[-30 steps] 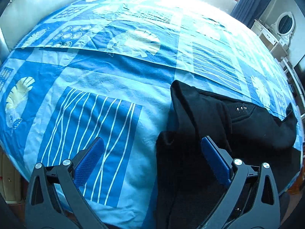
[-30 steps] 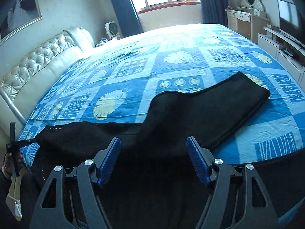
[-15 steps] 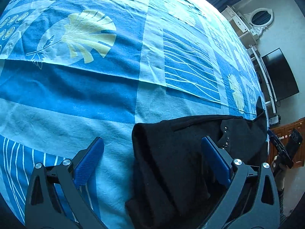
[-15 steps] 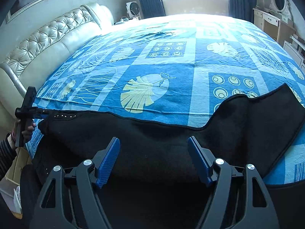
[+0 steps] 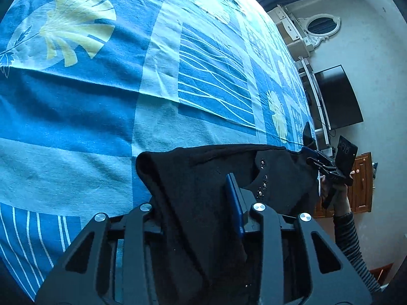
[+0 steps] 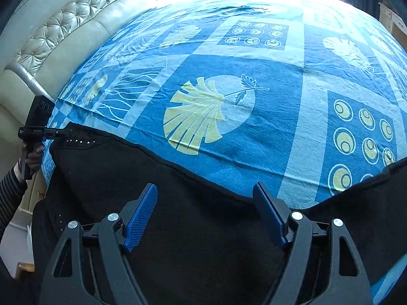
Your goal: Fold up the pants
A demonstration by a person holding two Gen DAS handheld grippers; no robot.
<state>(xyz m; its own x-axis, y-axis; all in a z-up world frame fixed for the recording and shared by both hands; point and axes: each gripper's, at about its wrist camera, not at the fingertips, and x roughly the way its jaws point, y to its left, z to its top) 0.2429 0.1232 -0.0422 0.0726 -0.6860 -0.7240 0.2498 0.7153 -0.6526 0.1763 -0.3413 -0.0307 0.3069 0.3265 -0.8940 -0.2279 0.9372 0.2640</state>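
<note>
Your left hand-held gripper [image 5: 193, 198] has just been closing and now pinches a bunched fold of the black fabric pants [image 5: 203, 178], at what looks like the waist end near a row of small metal studs [image 5: 262, 185]. Only one blue pad [image 5: 234, 203] shows; the cloth covers the other finger, so you cannot see where that pad meets the fabric.

Your right hand-held gripper [image 6: 203, 213] stands open, its jaws having just spread a little wider, with both ribbed blue pads [image 6: 141, 216] clear above the pants [image 6: 178, 203]. Nothing is pressed between them.

The pants lie along the near edge of the bed's blue patterned cover [image 6: 229, 76], printed with pale leaves, rings and wavy lines. Their lower part runs out of the bottom of both views, and the far leg is cut off at the right edge of the right wrist view, so the full layout cannot be made out.

In the left wrist view, your right hand-held gripper [image 5: 328, 165] appears small at the far corner of the pants, held by a hand [image 5: 335, 198] in a striped sleeve [image 5: 351, 244]; whether it touches the cloth there is hard to tell. A tufted cream headboard [image 6: 63, 30] curves behind the bed.
</note>
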